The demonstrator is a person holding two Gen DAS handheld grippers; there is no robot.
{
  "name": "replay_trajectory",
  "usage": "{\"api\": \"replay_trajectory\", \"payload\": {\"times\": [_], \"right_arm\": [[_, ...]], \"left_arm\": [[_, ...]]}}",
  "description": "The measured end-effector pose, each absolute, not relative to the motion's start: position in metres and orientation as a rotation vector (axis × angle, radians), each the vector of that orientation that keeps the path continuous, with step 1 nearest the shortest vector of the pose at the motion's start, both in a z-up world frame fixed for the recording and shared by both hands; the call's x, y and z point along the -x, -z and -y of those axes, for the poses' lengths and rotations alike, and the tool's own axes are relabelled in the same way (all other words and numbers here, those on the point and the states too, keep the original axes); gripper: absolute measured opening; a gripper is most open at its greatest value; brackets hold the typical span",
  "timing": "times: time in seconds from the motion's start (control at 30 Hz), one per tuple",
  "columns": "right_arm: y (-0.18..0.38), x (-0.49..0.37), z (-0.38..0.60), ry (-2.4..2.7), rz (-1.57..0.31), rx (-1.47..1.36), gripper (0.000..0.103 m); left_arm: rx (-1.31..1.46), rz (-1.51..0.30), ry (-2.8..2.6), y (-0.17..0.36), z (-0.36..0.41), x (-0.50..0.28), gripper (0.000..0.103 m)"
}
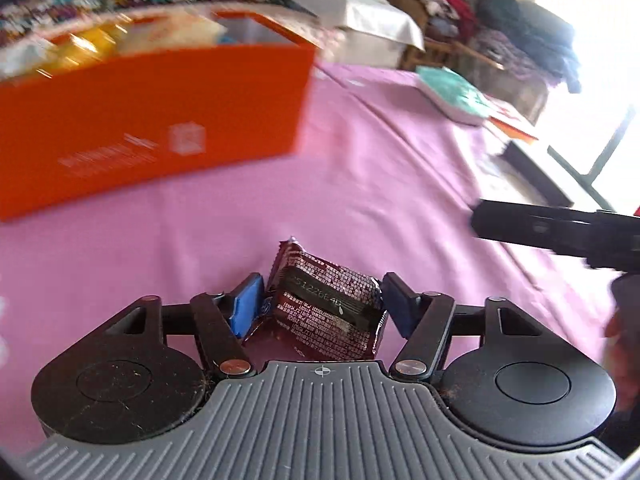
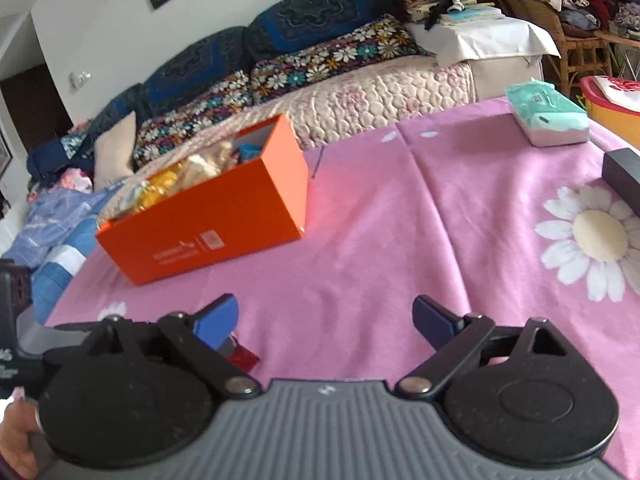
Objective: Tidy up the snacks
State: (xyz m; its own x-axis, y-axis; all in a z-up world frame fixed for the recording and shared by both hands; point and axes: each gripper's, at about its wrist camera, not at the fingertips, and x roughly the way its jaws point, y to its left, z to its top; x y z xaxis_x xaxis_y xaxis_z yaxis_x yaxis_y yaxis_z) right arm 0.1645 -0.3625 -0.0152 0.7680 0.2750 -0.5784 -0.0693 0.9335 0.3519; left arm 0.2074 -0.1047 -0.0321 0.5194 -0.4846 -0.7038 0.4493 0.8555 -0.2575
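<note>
A dark red snack packet [image 1: 332, 312] with white print sits between the blue pads of my left gripper [image 1: 324, 304], which is shut on it just above the pink tablecloth [image 1: 360, 168]. The orange box [image 1: 160, 120] stands ahead to the left, blurred, with several yellow and pale snacks inside. In the right wrist view the same orange box [image 2: 224, 208] lies at the left middle, its snacks [image 2: 188, 172] showing over the rim. My right gripper [image 2: 324, 320] is open over bare cloth. A small red wrapper [image 2: 244, 354] peeks out by its left finger.
A teal tissue pack [image 2: 548, 120] lies at the table's far right, with a black box [image 2: 624, 176] and a yellow tub [image 2: 612, 112] beyond it. A sofa with flowered cushions [image 2: 320, 60] runs behind the table. A hand [image 2: 16, 440] shows at the lower left.
</note>
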Motion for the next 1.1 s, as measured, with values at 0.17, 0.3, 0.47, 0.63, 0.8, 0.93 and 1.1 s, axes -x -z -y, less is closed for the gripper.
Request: {"api": "replay_trajectory", "payload": {"times": [0.17,0.3,0.47,0.63,0.8,0.93,1.1], "right_arm": [[0.018,-0.166,0.373,-0.145,-0.672,-0.354,0.093],[0.016,-0.169,0.369,-0.186,-0.672,-0.386,0.093],[0.021,-0.170,0.337,-0.322,-0.716,-0.285,0.094],[0.032,-0.177,0.304,-0.413,-0.742,-0.181,0.094],[0.043,-0.185,0.274,-0.433,-0.765,-0.055,0.094],[0.054,-0.177,0.259,-0.413,-0.720,0.077,0.093],[0.051,-0.164,0.258,-0.397,-0.685,0.133,0.051]], "left_arm": [[0.051,-0.811,0.542,0.025,0.108,-0.191,0.042],[0.030,-0.695,0.328,-0.002,0.046,-0.168,0.062],[-0.236,-0.597,-0.004,-0.014,-0.048,-0.144,0.077],[-0.262,-0.721,-0.031,0.010,-0.103,-0.152,0.076],[-0.185,-0.782,-0.015,0.035,-0.120,-0.172,0.064],[-0.088,-0.773,-0.019,0.042,-0.139,-0.176,0.027],[0.014,-0.785,0.022,0.037,-0.128,-0.171,0.012]]}}
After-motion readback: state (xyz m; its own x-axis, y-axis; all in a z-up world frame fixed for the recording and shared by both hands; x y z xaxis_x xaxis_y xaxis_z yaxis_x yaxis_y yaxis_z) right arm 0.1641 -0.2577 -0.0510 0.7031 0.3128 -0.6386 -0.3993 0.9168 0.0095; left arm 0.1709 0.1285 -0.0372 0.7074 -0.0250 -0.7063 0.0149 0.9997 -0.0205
